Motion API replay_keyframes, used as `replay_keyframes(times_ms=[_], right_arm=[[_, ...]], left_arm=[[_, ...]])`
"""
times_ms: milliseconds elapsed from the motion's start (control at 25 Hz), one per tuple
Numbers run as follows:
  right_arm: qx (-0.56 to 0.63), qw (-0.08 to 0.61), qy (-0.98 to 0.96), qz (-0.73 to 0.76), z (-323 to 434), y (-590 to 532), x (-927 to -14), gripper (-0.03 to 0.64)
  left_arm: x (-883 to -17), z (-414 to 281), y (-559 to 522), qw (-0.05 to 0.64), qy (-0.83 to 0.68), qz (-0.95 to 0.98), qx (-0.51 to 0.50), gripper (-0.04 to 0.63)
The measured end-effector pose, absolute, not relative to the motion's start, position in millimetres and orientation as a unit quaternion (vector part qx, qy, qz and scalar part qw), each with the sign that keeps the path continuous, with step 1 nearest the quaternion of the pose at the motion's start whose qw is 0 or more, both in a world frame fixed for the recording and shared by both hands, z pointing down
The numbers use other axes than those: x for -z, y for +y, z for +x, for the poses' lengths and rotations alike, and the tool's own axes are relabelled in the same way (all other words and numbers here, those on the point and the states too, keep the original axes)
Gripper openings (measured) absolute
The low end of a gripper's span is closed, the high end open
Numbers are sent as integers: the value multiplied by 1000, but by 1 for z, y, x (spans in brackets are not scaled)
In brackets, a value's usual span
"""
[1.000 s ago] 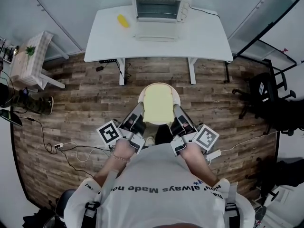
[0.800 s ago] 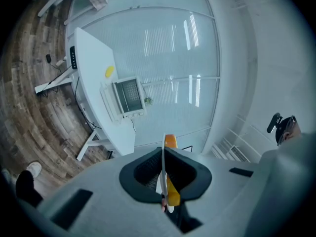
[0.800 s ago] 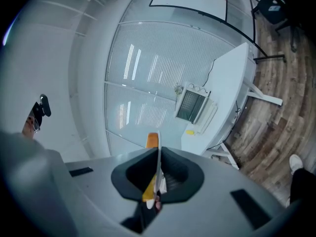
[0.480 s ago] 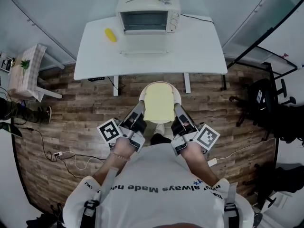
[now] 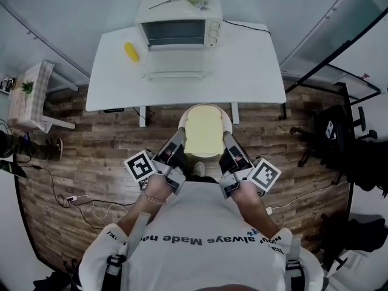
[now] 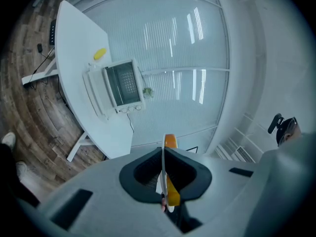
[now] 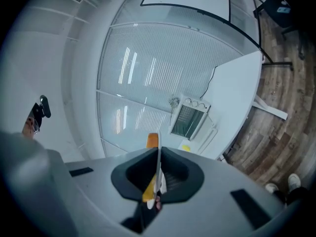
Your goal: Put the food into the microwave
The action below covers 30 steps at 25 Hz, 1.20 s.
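Seen from above, a person carries a white plate (image 5: 225, 120) with a pale slice of bread (image 5: 204, 132) lying flat on it. The left tongs (image 6: 164, 171) and the right tongs (image 7: 157, 174) are each clamped on the plate's thin rim, one on either side, and hold it level in front of the body above the wooden floor.

Over the last second the white surface (image 5: 248, 65) ahead has drawn nearer. It sat well beyond the plate before; now its front edge lies just past the plate's far rim. The plate has kept its place between the tongs, and the grip looks unchanged.

On the surface stands the white microwave (image 5: 177, 32), its door (image 5: 176, 63) folded down and open toward the person. A small yellow item (image 5: 131, 51) lies to its left. The walk over looks nearly done; the bread still has to be carried forward into the open cavity.
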State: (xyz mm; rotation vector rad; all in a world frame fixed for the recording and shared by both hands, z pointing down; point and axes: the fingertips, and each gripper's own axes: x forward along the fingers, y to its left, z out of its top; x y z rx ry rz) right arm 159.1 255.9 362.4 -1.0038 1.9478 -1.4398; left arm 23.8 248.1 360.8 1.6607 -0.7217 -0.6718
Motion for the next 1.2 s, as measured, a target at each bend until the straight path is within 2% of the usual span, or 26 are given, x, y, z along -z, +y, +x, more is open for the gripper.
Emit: replay_keyframes(times_ms=[560, 1200], right_arm=[[536, 246, 720, -366, 133, 161, -371, 23], [545, 219, 726, -359, 16, 15, -367, 23]], left_arm=[[-369, -3, 156, 572, -312, 698, 297, 18], [-368, -119, 15, 571, -325, 685, 313, 18]])
